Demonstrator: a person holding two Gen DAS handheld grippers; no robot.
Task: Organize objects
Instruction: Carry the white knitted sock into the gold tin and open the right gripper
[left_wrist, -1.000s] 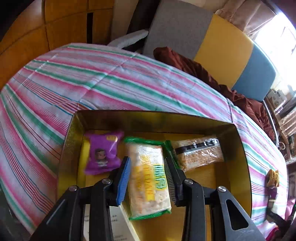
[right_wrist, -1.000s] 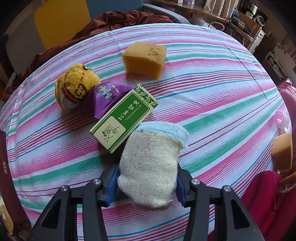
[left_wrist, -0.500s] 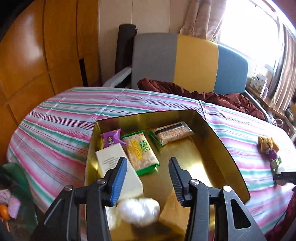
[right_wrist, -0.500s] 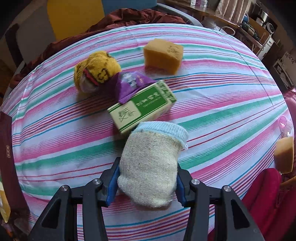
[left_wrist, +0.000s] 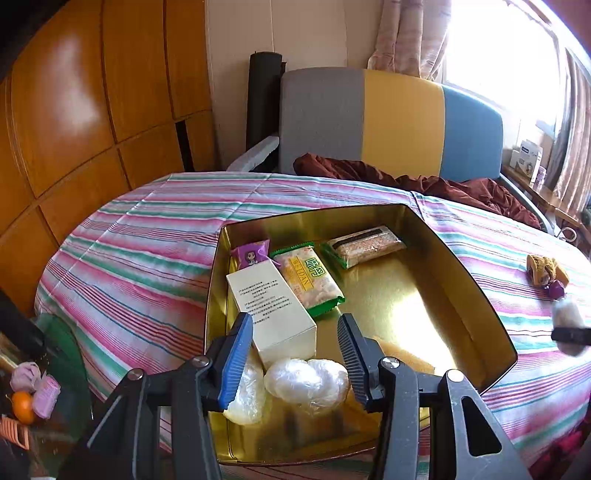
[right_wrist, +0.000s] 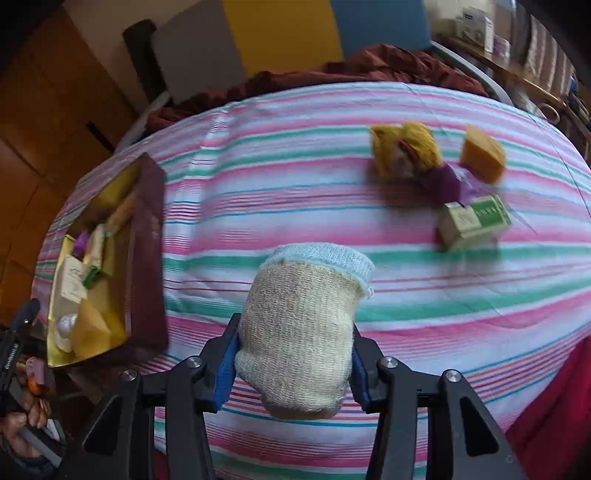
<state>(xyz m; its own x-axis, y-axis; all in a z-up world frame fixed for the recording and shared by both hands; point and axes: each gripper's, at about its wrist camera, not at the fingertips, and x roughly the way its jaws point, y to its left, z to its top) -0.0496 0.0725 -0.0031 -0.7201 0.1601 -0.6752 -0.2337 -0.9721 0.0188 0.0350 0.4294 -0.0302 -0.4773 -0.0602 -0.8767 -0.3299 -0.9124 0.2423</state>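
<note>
**Sock aloft, tin crowded at its near end**

The right gripper (right_wrist: 293, 365) has its jaws closed on a rolled cream sock (right_wrist: 301, 325), held above the striped desk (right_wrist: 295, 192); the gold tin (right_wrist: 92, 332) lies well to the left in that view, its dark outer wall turned toward the sock; the left gripper (left_wrist: 293, 356) hangs over the near end of the tin (left_wrist: 480, 295) with jaws wide and nothing between them.

The sock is soft and bulges past the pads, so a quick swing could let it slide out short of the tin; the raised wall may catch it on a low approach; the near end already holds a white box (left_wrist: 271, 310) and plastic-wrapped buns (left_wrist: 306, 380), so only the far right floor looks free; both grippers may meet above the tin; a yellow sock (right_wrist: 404, 147), sponge (right_wrist: 482, 153) and green box (right_wrist: 474, 221) wait at the far right.
</note>
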